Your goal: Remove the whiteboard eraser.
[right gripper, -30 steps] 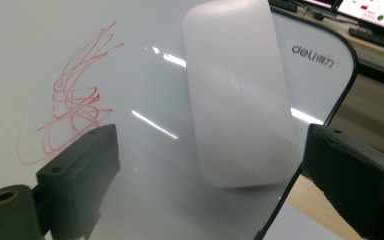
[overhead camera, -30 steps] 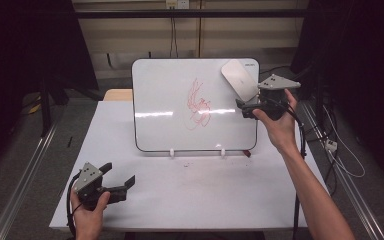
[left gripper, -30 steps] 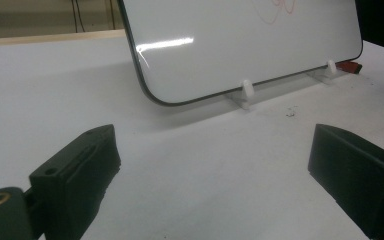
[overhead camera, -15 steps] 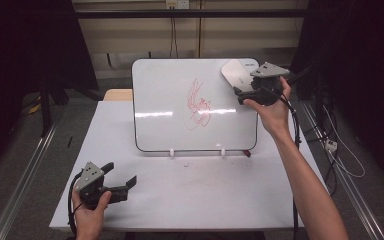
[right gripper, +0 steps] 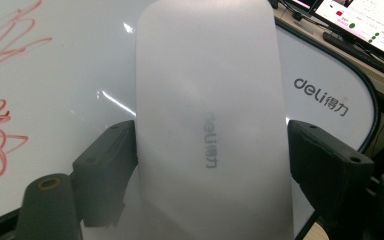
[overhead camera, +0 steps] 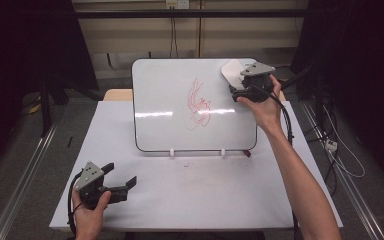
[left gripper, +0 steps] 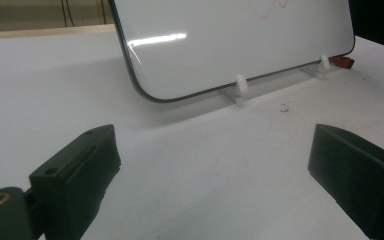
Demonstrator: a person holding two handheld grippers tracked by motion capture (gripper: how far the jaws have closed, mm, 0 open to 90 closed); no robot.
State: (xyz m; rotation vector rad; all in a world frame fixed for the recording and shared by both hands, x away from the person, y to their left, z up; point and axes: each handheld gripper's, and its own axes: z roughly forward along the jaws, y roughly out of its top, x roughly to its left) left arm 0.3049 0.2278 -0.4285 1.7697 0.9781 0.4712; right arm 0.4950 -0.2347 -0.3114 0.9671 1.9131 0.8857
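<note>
A white whiteboard (overhead camera: 165, 95) stands tilted on two white clips in the middle of the table, with a red scribble (overhead camera: 199, 105) on it. At its top right corner my right gripper (overhead camera: 237, 83) holds a white eraser (overhead camera: 231, 71) flat against the board. In the right gripper view the eraser (right gripper: 210, 115) sits between both pads (right gripper: 107, 160), which touch its sides; the jaws have just been closing onto it. My left gripper (overhead camera: 122, 176) rests low at the table's front left, open and with nothing in it, and faces the board's lower edge (left gripper: 220, 40).
A small red object (overhead camera: 246, 153) lies on the table at the board's lower right foot. The white tabletop (overhead camera: 205, 195) stretches in front of the board. Dark stands, cables and a screen surround the table's right side.
My right gripper has carried the eraser leftwards onto the board's top right corner, and its jaws have narrowed around it. The left gripper has stayed put.
</note>
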